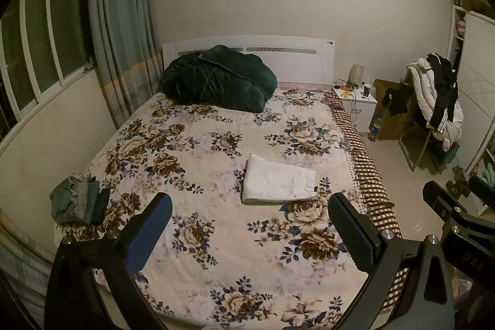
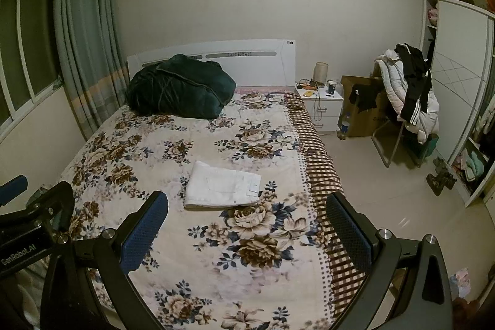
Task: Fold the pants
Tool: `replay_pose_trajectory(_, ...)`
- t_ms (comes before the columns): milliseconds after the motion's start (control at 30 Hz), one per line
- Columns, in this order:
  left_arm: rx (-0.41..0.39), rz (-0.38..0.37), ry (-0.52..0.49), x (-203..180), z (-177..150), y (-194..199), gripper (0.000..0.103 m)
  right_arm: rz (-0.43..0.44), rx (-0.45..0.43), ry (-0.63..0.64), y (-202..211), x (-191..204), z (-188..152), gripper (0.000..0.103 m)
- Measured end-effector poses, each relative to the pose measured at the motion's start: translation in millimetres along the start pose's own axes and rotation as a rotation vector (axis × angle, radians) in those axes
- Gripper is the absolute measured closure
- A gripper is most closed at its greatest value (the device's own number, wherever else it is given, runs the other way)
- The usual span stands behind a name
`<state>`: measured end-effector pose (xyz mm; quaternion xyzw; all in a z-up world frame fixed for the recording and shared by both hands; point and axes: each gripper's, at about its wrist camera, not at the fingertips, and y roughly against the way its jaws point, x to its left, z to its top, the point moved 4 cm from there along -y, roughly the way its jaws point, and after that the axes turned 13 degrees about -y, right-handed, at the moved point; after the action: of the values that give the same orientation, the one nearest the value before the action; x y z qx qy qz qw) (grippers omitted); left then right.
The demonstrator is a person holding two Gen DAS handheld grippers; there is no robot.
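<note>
White pants (image 1: pixel 278 182) lie folded into a flat rectangle on the floral bedspread (image 1: pixel 201 150), right of the bed's middle; they also show in the right wrist view (image 2: pixel 222 185). My left gripper (image 1: pixel 249 207) is open and empty, held above the foot of the bed, short of the pants. My right gripper (image 2: pixel 247 206) is open and empty, also above the foot of the bed, to the right of the left one. Neither touches the pants.
A dark green blanket (image 1: pixel 216 79) is bundled at the headboard. A stack of folded grey-green clothes (image 1: pixel 79 203) sits at the bed's left edge. A nightstand (image 1: pixel 355 101), a cardboard box (image 2: pixel 362 110), a chair piled with clothes (image 2: pixel 408 95) and a wardrobe (image 2: pixel 458 76) stand on the right.
</note>
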<state>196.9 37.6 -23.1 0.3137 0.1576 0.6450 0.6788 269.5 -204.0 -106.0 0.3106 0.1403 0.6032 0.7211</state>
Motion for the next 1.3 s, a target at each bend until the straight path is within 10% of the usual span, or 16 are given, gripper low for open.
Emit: replay_pose_trajectory(1300, -0.001, -0.003, 0.01, 0.9, -1.0, 4.7, 0.0, -0.009, -0.01, -0.016, 8.5, 9.5, -6.6, 0.0)
